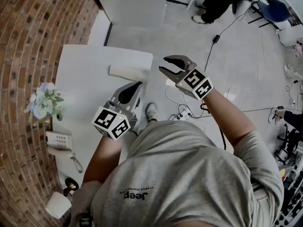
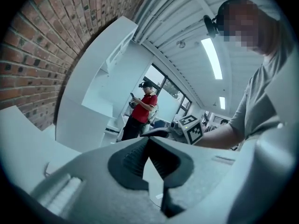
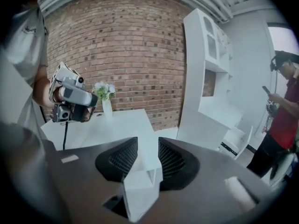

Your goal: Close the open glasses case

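case: the glasses case (image 1: 124,72) lies on the white counter (image 1: 85,84), a pale oblong close to the counter's far right edge.
lid: from above the case looks low and flat, so the lid may already be down; the head view is too small to be sure.
long axis: it runs left to right across the head view, roughly along the counter's far edge, with the right end sitting slightly lower in the picture.
left tongs: the left tongs (image 1: 138,84) have their tips together with nothing between them. they hang over the counter on the person's side of the case and point at its right half.
right tongs: the right tongs (image 1: 162,64) stand apart with a clear gap and hold nothing. they are past the counter's right edge, over the floor (image 1: 189,32), beside the case's right end and pointing toward it.
nearer hand: the left, as i judge it, since its tips show just beside the case's near long side. height above the counter cannot be read for either hand.
relation that matters: the case lies ahead of the left tongs, across its short axis, and off to the left of the right tongs, along its long axis.
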### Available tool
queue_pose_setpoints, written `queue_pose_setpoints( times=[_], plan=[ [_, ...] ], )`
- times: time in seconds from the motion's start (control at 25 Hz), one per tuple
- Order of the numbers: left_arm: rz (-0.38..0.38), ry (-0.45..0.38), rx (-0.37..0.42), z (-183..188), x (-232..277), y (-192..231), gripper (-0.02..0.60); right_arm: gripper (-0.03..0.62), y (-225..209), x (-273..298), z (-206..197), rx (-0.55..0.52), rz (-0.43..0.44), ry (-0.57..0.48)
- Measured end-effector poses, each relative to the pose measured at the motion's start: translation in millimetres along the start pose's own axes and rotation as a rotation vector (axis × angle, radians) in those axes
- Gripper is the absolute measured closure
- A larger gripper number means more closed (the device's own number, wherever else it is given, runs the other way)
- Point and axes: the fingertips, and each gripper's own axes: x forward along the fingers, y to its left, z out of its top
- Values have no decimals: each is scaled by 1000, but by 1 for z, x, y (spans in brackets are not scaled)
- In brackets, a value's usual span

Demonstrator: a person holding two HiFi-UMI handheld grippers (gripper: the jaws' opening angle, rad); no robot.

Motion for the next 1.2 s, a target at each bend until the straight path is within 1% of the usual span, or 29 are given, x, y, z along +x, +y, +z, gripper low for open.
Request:
queue_pose_setpoints(
  times=[0.12,0.28,0.48,0.6,0.72,1.0,1.2],
  plan=[
    [-56,18,17,1,27,-28,583,476,-14,-48,-1,49,-50,-52],
    [-125,39,47,0,63,-69,583,517,-32,-117,-8,110,-140,-119],
    [-186,64,85,-3,101,-121,583,536,-45,-198,-36,167,-217,-173],
    [-212,72,108,-4,123,-149,583,552,-55,-244,-55,208,-277,-200],
    [-233,77,128,-6,141,-176,583,583,-62,-287,-73,256,-339,-243],
    [-259,88,164,-12,165,-224,583,585,-72,-376,-106,353,-473,-329],
    [-270,87,183,-12,173,-247,583,585,-71,-410,-121,379,-527,-347]
  ],
)
